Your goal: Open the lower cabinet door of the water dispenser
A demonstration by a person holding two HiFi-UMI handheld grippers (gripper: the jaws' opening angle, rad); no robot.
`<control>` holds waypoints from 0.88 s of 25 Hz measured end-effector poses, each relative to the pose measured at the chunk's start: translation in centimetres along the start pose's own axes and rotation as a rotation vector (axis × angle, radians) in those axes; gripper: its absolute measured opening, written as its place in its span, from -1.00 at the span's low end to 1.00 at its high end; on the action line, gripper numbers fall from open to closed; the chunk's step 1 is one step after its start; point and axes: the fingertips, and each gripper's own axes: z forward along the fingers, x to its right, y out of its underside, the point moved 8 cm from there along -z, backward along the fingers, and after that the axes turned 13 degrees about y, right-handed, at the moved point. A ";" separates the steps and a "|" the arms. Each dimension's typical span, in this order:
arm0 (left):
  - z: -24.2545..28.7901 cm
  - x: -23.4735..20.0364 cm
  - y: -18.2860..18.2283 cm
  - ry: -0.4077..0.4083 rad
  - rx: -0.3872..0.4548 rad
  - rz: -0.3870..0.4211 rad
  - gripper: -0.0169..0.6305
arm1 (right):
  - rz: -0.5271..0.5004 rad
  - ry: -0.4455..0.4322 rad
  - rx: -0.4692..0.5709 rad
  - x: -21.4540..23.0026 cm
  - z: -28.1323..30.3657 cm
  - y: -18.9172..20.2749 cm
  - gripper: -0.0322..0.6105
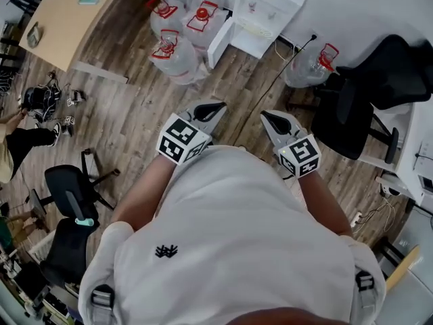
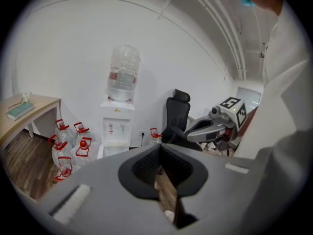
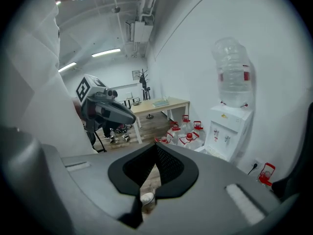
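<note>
The white water dispenser (image 1: 260, 15) stands against the far wall with a big clear bottle (image 2: 122, 75) on top. A white panel (image 1: 220, 42) juts out from its lower left side like a door swung open. Both grippers are held out in front of the person's chest, well short of the dispenser and pointing towards it. My left gripper (image 1: 210, 109) has its jaws together with nothing between them. My right gripper (image 1: 276, 120) is likewise shut and empty. The dispenser (image 2: 116, 126) shows straight ahead in the left gripper view and at the right (image 3: 227, 131) in the right gripper view.
Several water jugs with red handles (image 1: 179, 19) crowd the floor left of the dispenser, and one more (image 1: 308, 63) sits to its right beside a black cable (image 1: 281, 73). A black office chair (image 1: 365, 93) stands at the right, a wooden desk (image 1: 67, 12) at the far left.
</note>
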 end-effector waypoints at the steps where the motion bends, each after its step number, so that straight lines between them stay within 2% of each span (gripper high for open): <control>1: -0.7 -1.0 -0.3 0.000 0.002 0.001 -0.78 | -0.007 0.003 -0.001 -0.2 0.8 -0.7 -0.89; 6: -4.7 -5.8 -0.9 -0.007 0.012 0.004 -0.78 | -0.025 0.013 -0.005 -2.1 4.9 -3.8 -0.90; 13: -9.9 -10.4 0.4 -0.011 0.019 -0.004 -0.78 | -0.043 0.017 -0.026 -5.8 9.6 -6.3 -0.89; 22: -15.0 -13.8 2.4 -0.057 0.076 -0.029 -0.78 | -0.117 -0.011 -0.031 -9.7 13.5 -9.1 -0.90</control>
